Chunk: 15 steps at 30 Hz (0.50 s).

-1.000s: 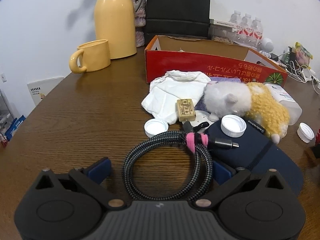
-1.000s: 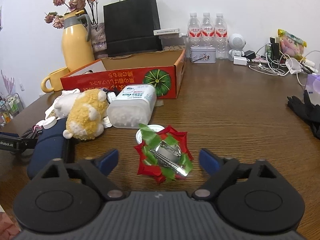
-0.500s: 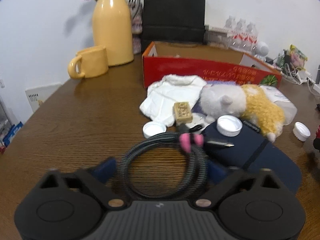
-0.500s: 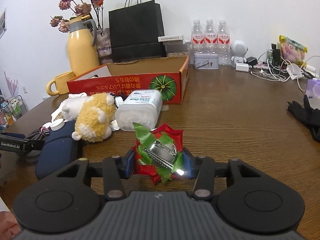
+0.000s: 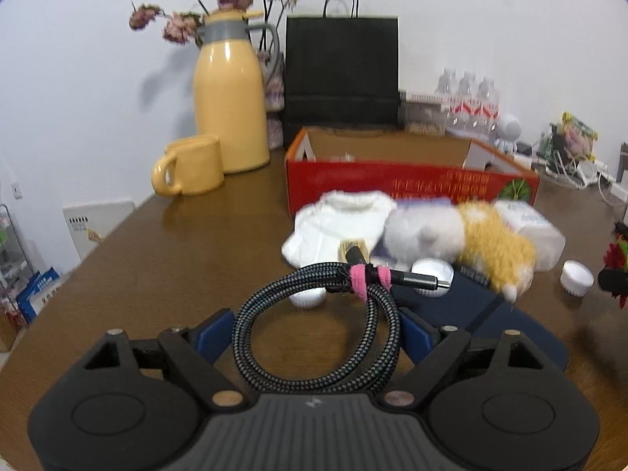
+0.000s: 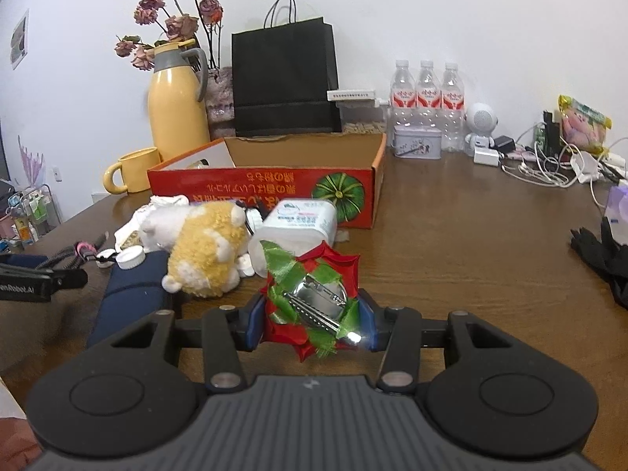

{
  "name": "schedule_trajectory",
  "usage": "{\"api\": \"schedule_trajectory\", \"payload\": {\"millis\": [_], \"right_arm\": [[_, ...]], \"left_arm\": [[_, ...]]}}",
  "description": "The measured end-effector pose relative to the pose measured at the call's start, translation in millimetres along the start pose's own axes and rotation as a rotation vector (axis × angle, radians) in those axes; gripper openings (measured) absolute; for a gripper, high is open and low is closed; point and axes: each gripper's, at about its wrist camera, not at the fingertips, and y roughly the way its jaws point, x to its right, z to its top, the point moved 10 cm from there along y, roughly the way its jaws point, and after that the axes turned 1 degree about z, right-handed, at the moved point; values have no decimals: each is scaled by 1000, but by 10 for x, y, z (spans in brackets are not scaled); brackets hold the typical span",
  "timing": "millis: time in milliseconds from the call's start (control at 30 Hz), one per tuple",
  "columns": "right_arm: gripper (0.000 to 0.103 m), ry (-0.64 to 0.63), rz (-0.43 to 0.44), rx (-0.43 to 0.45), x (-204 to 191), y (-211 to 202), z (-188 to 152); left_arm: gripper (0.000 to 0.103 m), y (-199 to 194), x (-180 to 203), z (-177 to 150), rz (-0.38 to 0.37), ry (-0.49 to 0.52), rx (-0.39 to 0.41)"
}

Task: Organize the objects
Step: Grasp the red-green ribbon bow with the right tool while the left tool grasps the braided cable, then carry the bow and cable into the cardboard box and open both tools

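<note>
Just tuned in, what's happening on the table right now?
A person is tidying clutter with two handheld claws. The left claw has just closed on the coiled braided cable and holds it raised off the table. The right claw has just closed on the red-and-green bow. The red cardboard box sits open behind the plush toy and white jar, which lie on the table.

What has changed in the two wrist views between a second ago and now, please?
The right tool closed on the red-and-green brooch and grips it. The left tool closed on the coiled cable and raised it off the table, tilting the view upward. The plush toy, red box and yellow mug stayed put.
</note>
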Motion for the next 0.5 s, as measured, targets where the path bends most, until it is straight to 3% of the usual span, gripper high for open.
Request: {"api": "schedule_trajectory", "payload": {"millis": [500], "right_arm": [[46, -50, 17, 112, -199, 270, 775]], "left_arm": [[87, 87, 278, 960, -46, -12, 152]]}}
